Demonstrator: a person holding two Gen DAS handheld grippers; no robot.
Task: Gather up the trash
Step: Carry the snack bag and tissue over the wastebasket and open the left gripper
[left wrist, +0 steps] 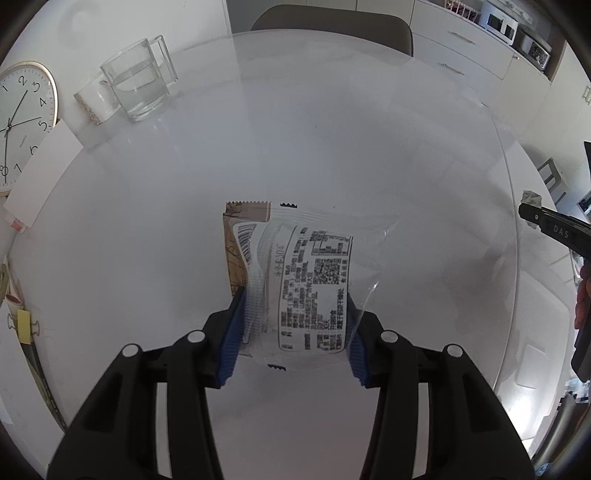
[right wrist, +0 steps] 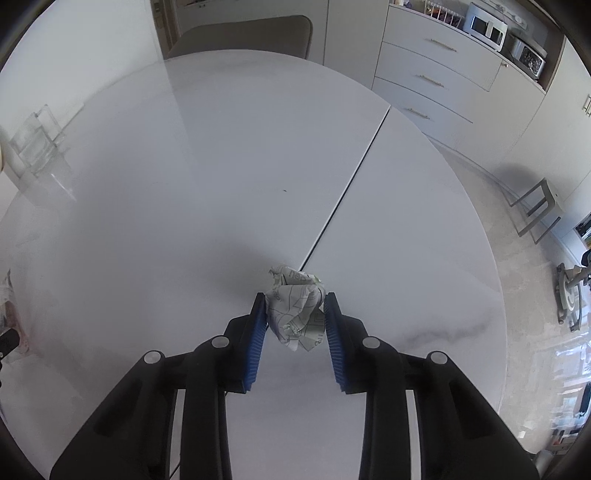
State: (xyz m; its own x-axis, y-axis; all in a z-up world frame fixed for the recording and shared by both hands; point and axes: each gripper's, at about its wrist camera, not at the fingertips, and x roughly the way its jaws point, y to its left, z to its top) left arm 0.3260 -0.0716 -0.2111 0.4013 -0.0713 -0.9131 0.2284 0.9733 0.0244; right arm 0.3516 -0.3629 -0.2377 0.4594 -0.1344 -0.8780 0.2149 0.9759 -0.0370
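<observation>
My left gripper (left wrist: 293,314) is shut on a clear plastic food wrapper (left wrist: 306,284) with black printed text, held between the blue pads above the white table (left wrist: 184,221). A brown paper packet (left wrist: 240,236) sits under or behind the wrapper's left edge. My right gripper (right wrist: 295,314) is shut on a crumpled ball of printed paper (right wrist: 295,310), held just above the table (right wrist: 184,184). The right gripper also shows at the right edge of the left wrist view (left wrist: 554,227), with the paper ball (left wrist: 532,197) at its tip.
A glass mug of water (left wrist: 138,85) stands at the far left of the table, a wall clock (left wrist: 22,122) and papers (left wrist: 40,177) beside it. A chair (left wrist: 332,26) stands behind the table. A seam (right wrist: 347,184) runs across the tabletop. Drawers (right wrist: 436,77) lie at the right.
</observation>
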